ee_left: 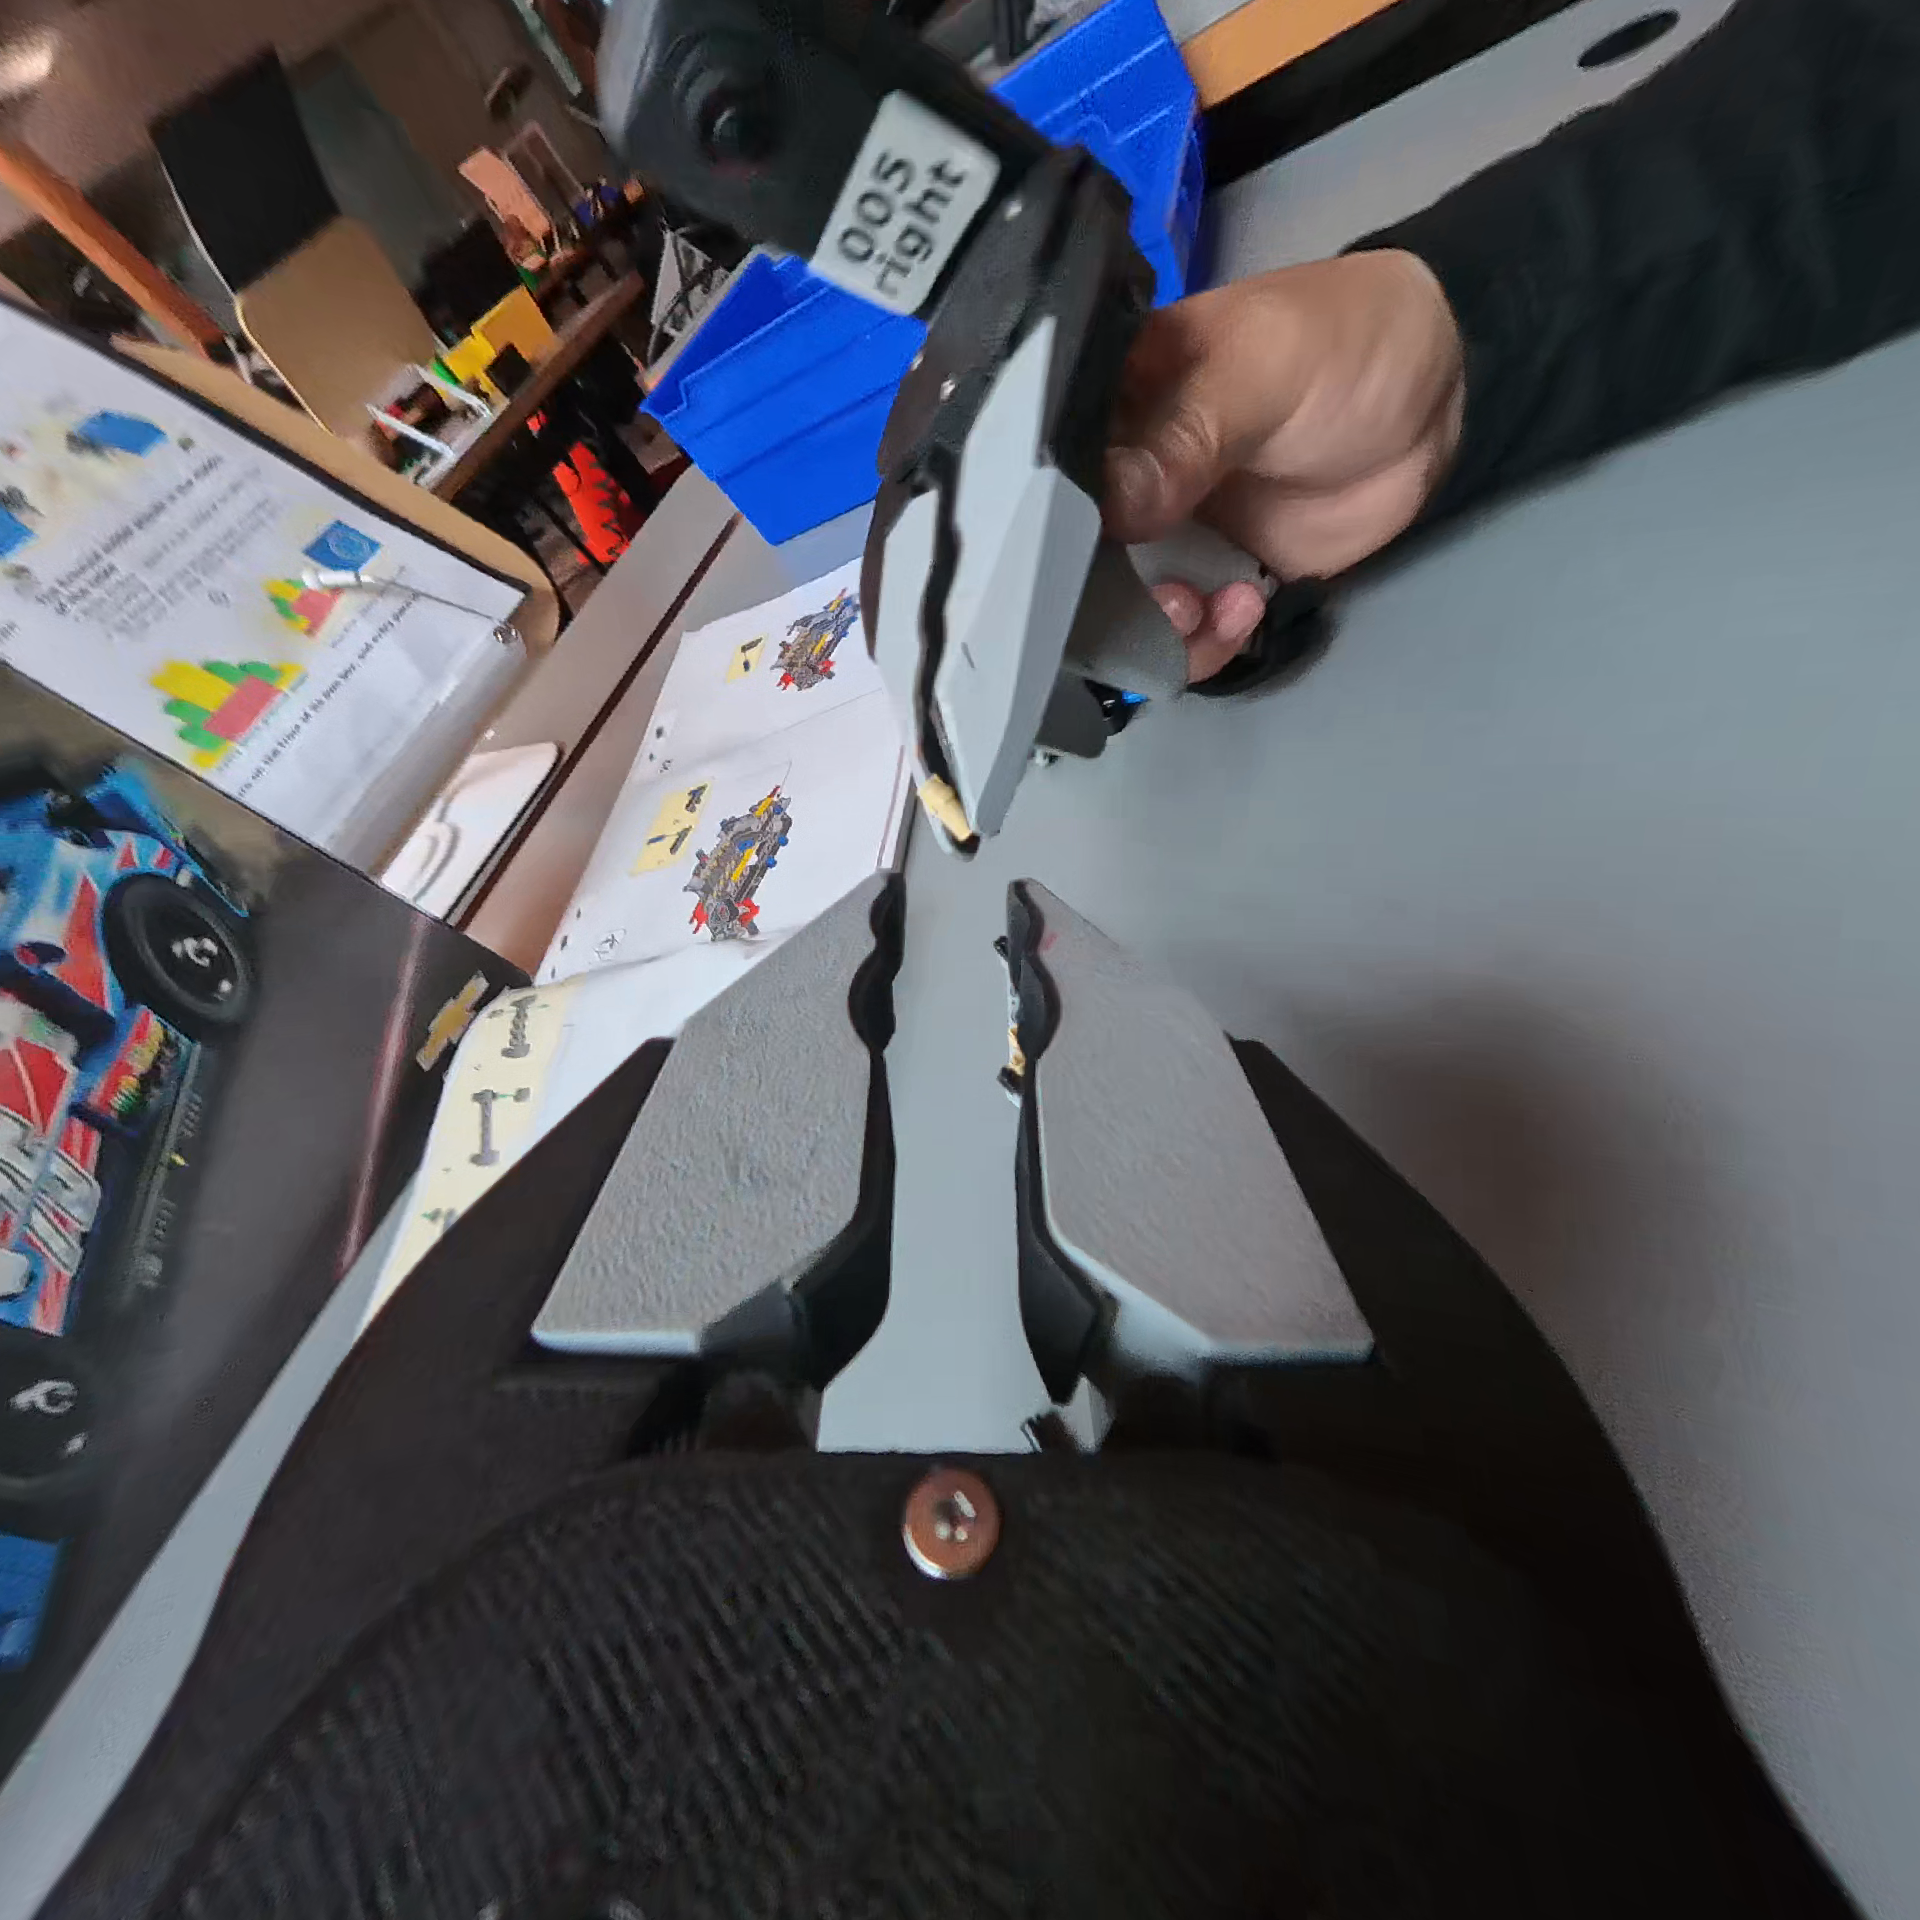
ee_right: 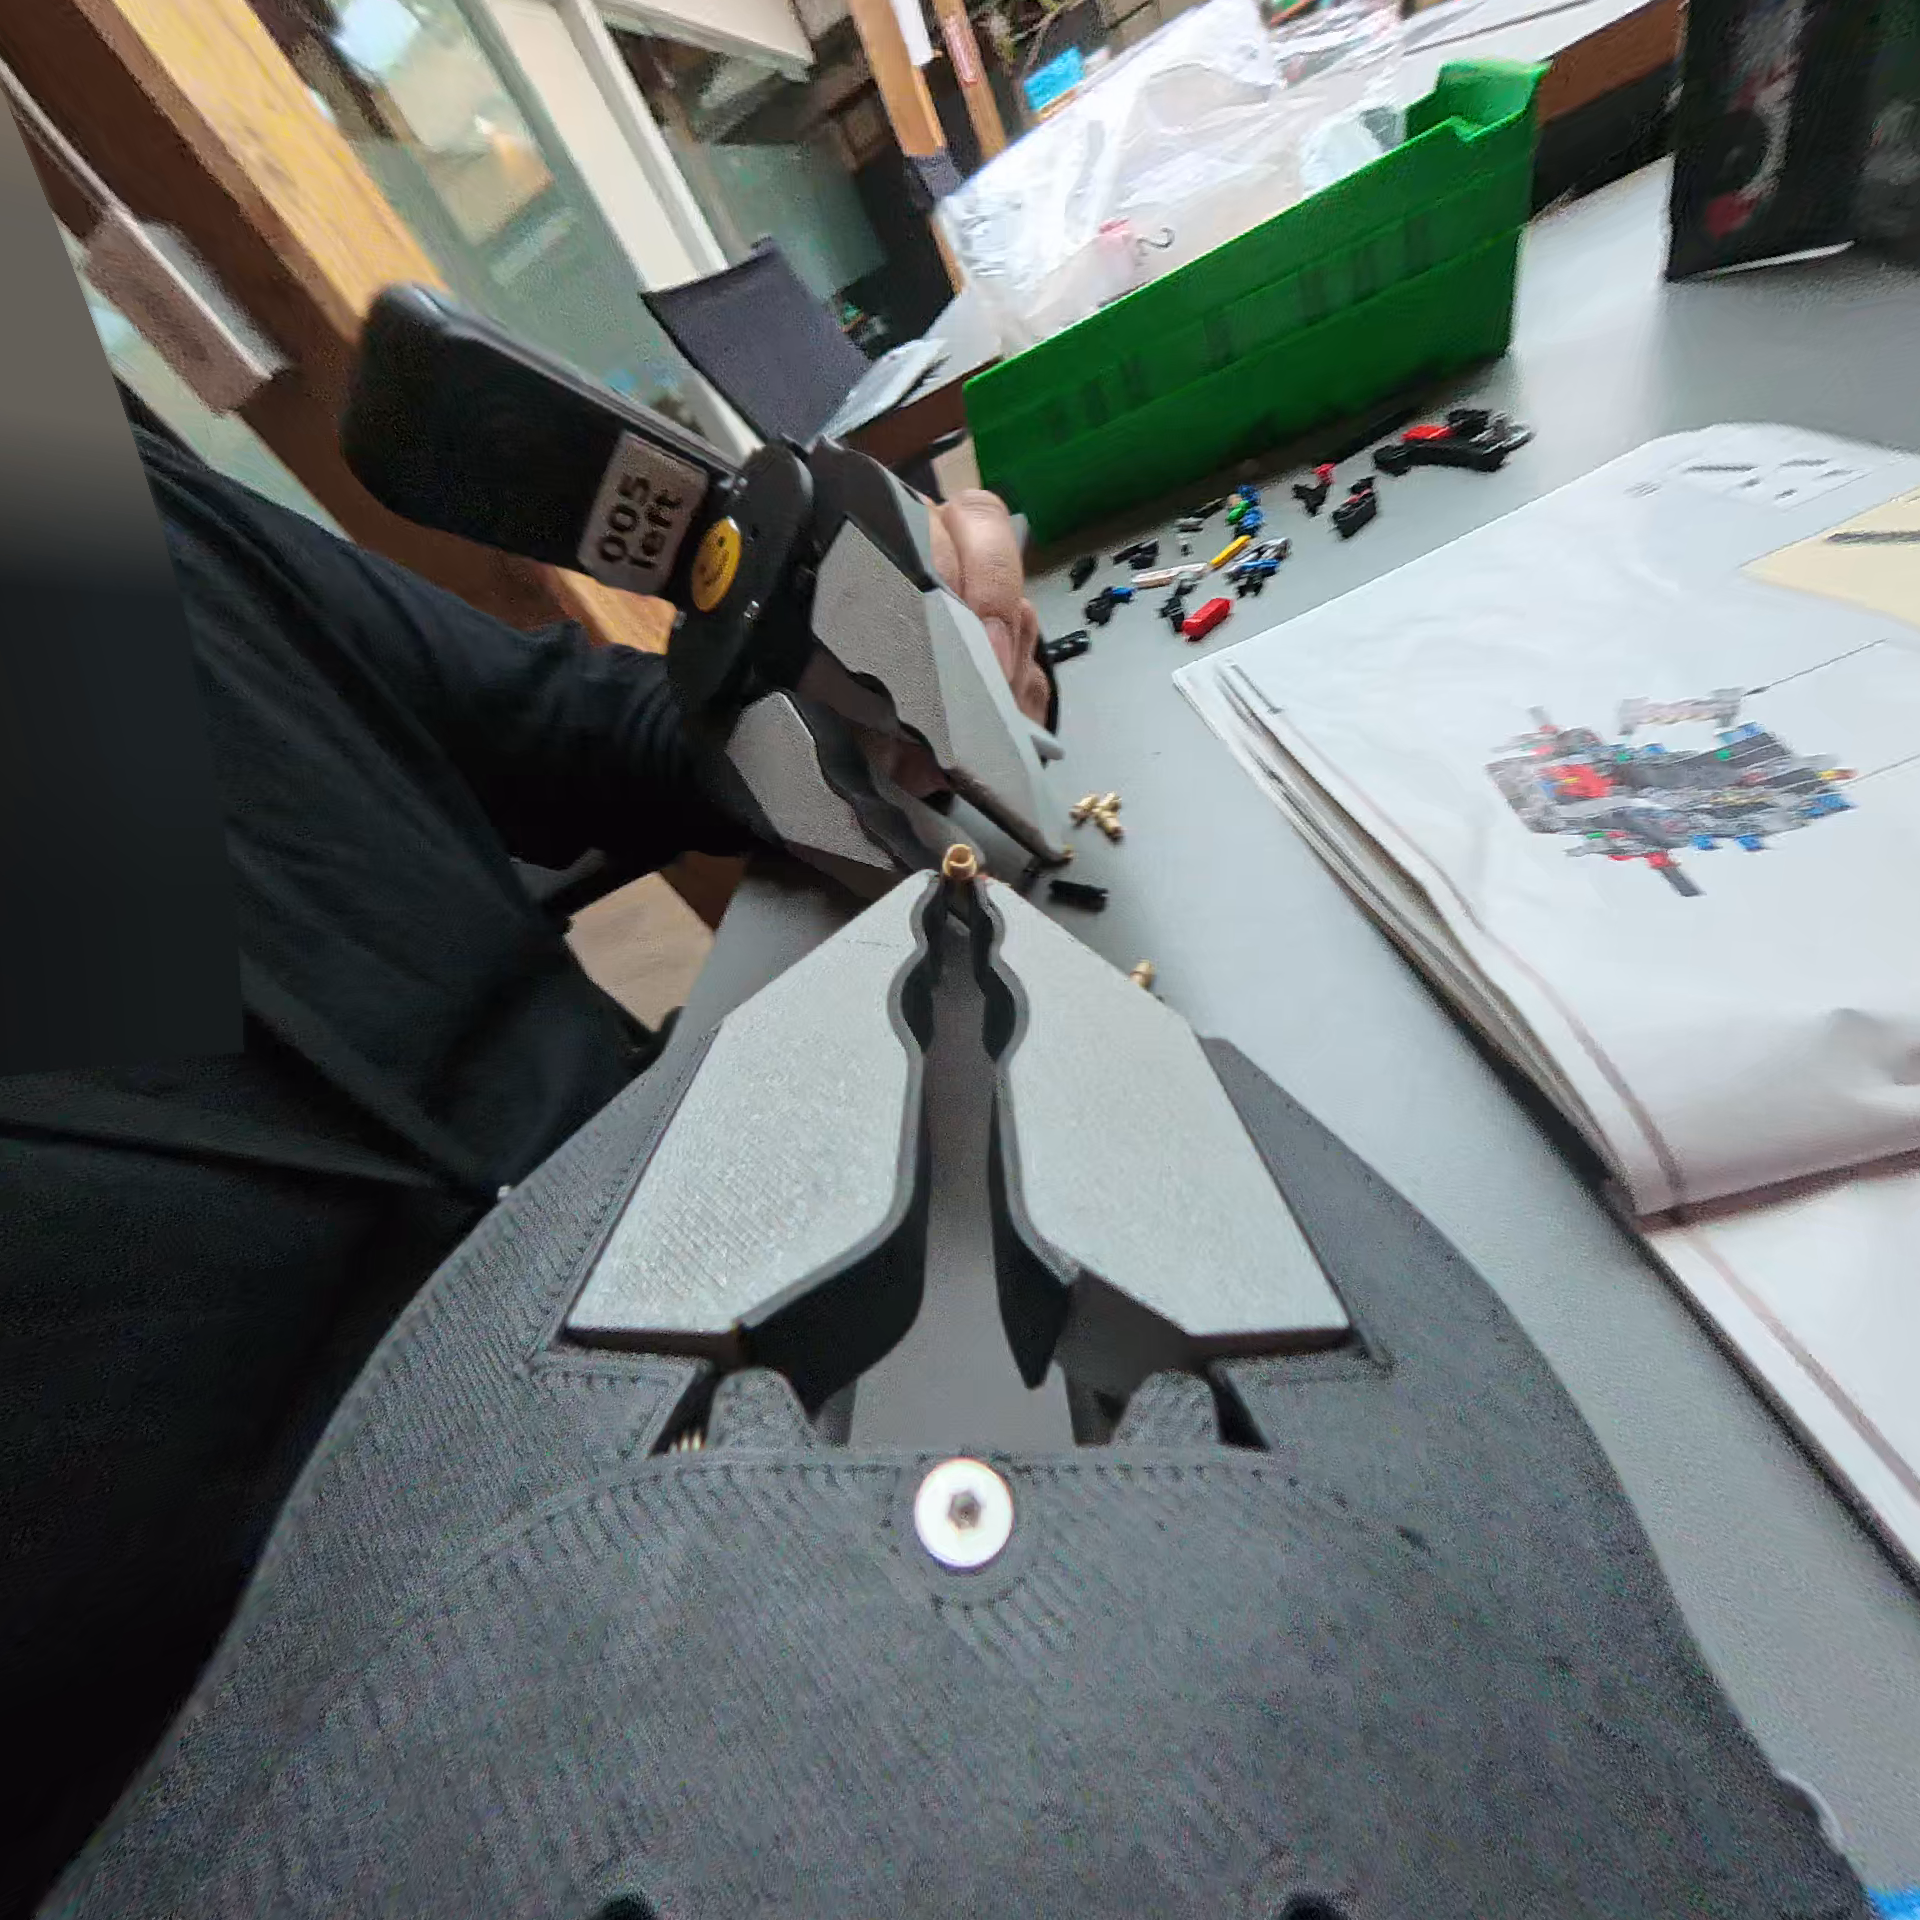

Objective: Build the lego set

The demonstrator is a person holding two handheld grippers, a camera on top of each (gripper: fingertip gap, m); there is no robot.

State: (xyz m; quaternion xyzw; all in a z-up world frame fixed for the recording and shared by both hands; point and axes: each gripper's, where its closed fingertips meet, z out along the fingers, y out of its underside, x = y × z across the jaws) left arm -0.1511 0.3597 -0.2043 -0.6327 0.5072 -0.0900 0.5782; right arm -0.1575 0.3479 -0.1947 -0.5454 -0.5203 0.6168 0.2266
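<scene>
I have a tan pin [ee_right: 958,864] pinched at the very tips of my right gripper [ee_right: 958,894], jaws clenched on it, held just above the table [ee_right: 1299,997] beside the manual [ee_right: 1558,883]. My left gripper [ee_left: 951,914] has its jaws released with a clear gap; something small and tan sits against one inner pad, but I cannot tell what it is. On the far side of the manual lies the loose parts pile [ee_right: 1236,561], with more tan pins [ee_right: 1099,812] nearer me. I judge I'm mid part-fetch: next I need the piece this pin seats into, aligned squarely.
</scene>
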